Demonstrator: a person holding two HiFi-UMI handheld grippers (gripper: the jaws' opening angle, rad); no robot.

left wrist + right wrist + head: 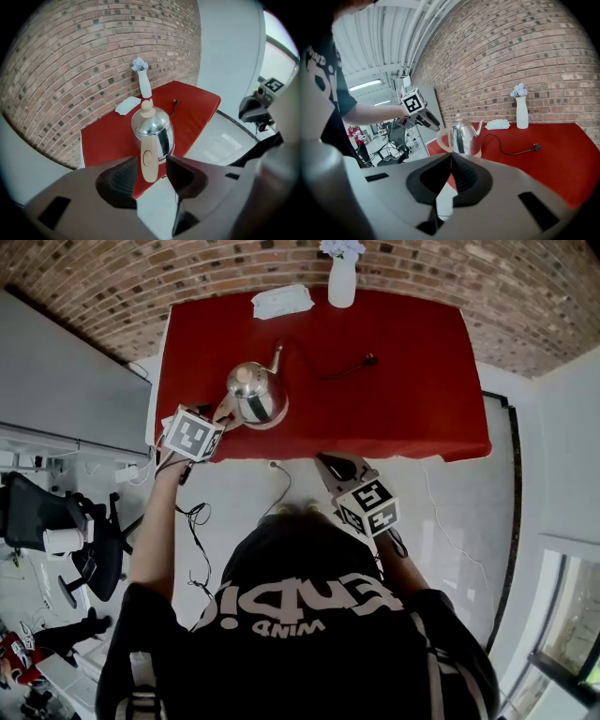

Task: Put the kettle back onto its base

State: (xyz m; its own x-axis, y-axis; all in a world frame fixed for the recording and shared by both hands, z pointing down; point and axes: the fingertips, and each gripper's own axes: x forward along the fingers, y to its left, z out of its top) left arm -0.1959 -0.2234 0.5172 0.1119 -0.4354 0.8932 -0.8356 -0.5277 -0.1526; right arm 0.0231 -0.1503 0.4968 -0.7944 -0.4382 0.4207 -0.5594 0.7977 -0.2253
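A shiny steel kettle [255, 395] with a cream handle [149, 159] stands near the red table's [412, 399] front left corner. It rests on a low beige base [476, 151]. A black cord runs from there to a plug [370, 360] lying on the cloth. My left gripper [223, 416] is open just behind the kettle. In the left gripper view the handle shows in the gap between its jaws, and daylight remains on the right side. My right gripper [333, 465] is shut and empty, hanging over the floor in front of the table edge.
A white vase with flowers [342, 277] and a folded white cloth [281, 301] sit at the table's far edge by the brick wall. An office chair [84, 531] and cables stand on the floor to the left. A window lies to the right.
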